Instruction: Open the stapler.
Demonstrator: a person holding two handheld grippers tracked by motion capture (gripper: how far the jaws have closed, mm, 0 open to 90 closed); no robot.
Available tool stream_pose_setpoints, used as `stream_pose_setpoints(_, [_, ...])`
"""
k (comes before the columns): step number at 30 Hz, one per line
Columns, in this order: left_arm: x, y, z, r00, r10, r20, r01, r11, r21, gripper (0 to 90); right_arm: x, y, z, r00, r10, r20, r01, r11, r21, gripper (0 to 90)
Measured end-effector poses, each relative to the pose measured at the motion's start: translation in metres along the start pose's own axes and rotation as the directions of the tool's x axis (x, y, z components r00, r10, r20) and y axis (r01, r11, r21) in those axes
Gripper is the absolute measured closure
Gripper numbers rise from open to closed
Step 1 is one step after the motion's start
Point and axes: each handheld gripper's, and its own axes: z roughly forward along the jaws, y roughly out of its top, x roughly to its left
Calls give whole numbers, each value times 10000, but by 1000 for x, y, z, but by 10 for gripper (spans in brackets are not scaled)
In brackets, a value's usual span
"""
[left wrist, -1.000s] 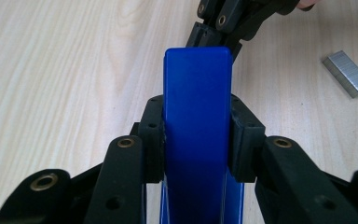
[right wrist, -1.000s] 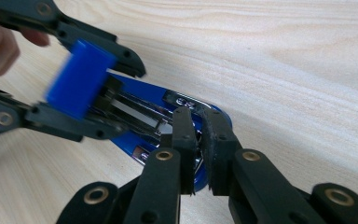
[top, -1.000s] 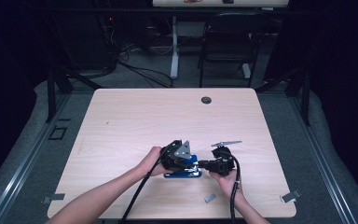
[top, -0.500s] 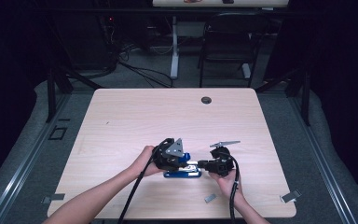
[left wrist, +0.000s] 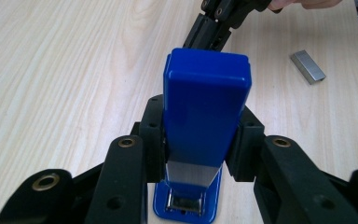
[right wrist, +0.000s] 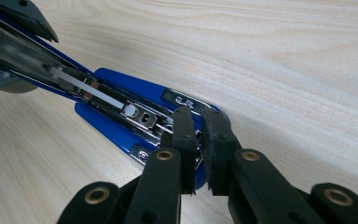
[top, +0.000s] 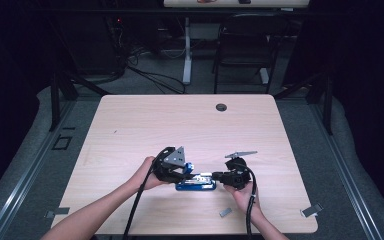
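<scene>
The left hand-held gripper (left wrist: 193, 140) is clamped on the blue stapler's lid (left wrist: 205, 112), which is raised off the base. The right hand-held gripper (right wrist: 196, 140) is closed, its tips pressed into the open staple channel (right wrist: 140, 114), apparently seating staples. The stapler (top: 195, 182) lies on the tabletop (top: 145, 125) towards six o'clock. A spare staple strip (top: 225, 212) lies at its five o'clock; closing the lid remains.
</scene>
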Motion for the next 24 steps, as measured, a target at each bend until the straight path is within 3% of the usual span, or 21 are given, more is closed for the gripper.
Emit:
stream_pose_setpoints(10, [1,-14,-10,9997,-233,67,235,9993,-278,654,0,0,0,10000,-46,31,46,10000,33,855])
stream_pose_setpoints(24, [2,-25,-17,9990,-422,118,426,9986,-312,654,1,0,-1,10000,-40,7,40,10000,39,855])
